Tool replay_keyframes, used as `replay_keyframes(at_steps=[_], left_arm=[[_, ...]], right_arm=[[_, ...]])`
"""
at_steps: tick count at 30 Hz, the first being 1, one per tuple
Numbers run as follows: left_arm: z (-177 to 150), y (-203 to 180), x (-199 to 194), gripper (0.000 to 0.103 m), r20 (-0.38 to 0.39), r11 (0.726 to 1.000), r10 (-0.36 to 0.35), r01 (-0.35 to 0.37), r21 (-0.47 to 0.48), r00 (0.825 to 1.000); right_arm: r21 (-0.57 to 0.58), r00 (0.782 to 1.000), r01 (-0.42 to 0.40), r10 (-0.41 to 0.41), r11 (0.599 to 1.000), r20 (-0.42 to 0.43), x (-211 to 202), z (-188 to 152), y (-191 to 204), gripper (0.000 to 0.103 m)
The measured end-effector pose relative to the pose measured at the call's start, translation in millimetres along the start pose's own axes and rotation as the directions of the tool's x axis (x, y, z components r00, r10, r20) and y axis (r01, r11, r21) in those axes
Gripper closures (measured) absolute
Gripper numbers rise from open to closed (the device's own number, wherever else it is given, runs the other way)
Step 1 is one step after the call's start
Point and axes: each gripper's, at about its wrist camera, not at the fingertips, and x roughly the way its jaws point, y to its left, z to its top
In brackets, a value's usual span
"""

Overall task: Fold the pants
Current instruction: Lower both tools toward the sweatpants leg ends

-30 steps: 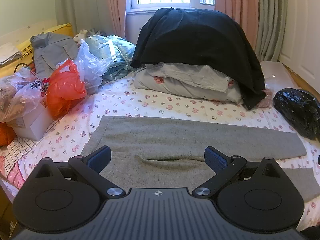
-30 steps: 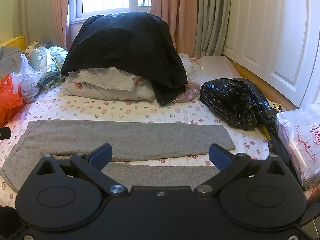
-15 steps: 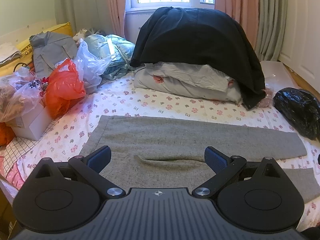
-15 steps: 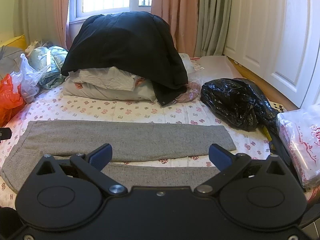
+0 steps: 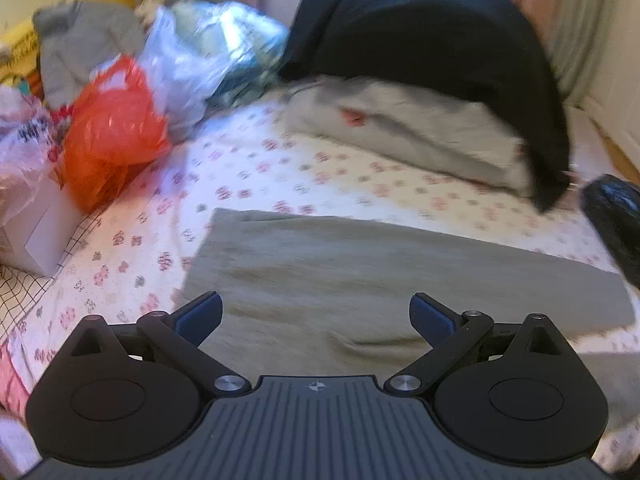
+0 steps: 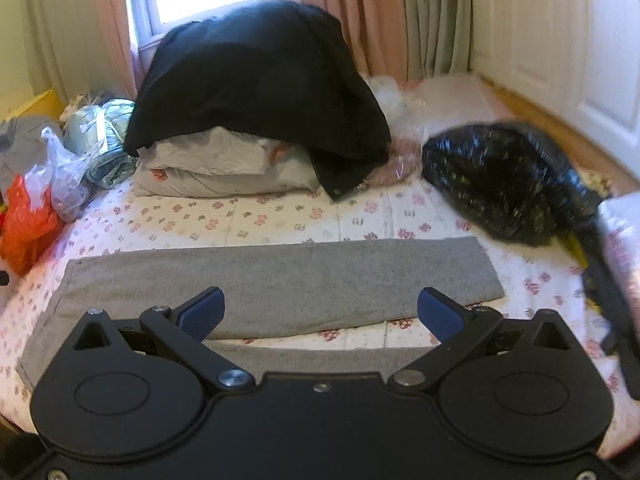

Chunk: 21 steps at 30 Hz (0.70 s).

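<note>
Grey pants lie flat on the flowered bed sheet, waist to the left, legs running right. In the right wrist view the far leg lies spread out and the near leg runs under the gripper. My left gripper is open and empty above the waist and crotch area. My right gripper is open and empty above the legs, near the gap between them. Neither touches the cloth.
A black coat over folded grey bedding sits at the back of the bed. Orange and clear plastic bags and a white box crowd the left edge. A black plastic bag lies at the right.
Both grippers have moved forward and tilted down over the pants, so the view is blurred. The jaws stay open and the pants have not moved.
</note>
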Motion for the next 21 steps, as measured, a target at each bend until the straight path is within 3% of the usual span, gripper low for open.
replay_keyframes(at_steps=[6, 13, 17, 21], left_arm=[[42, 71, 94, 0.002, -0.082, 0.997, -0.055, 0.051, -0.056, 0.995], [70, 138, 200, 0.002, -0.175, 0.968, -0.144, 0.103, -0.227, 0.974], [78, 162, 246, 0.002, -0.223, 0.957, -0.142, 0.076, -0.282, 0.964], [82, 168, 273, 0.002, -0.229, 0.956, -0.183, 0.119, -0.268, 0.956]], right_arm=[[0.086, 0.999, -0.029, 0.031, 0.996, -0.026, 61, 34, -73, 0.001], [0.081, 0.992, 0.043, -0.033, 0.996, -0.121, 118, 48, -114, 0.001], [0.071, 0.981, 0.082, -0.068, 0.994, -0.181, 147, 48, -139, 0.001], [0.120, 0.976, 0.106, -0.080, 0.987, -0.200, 172, 48, -170, 0.001]])
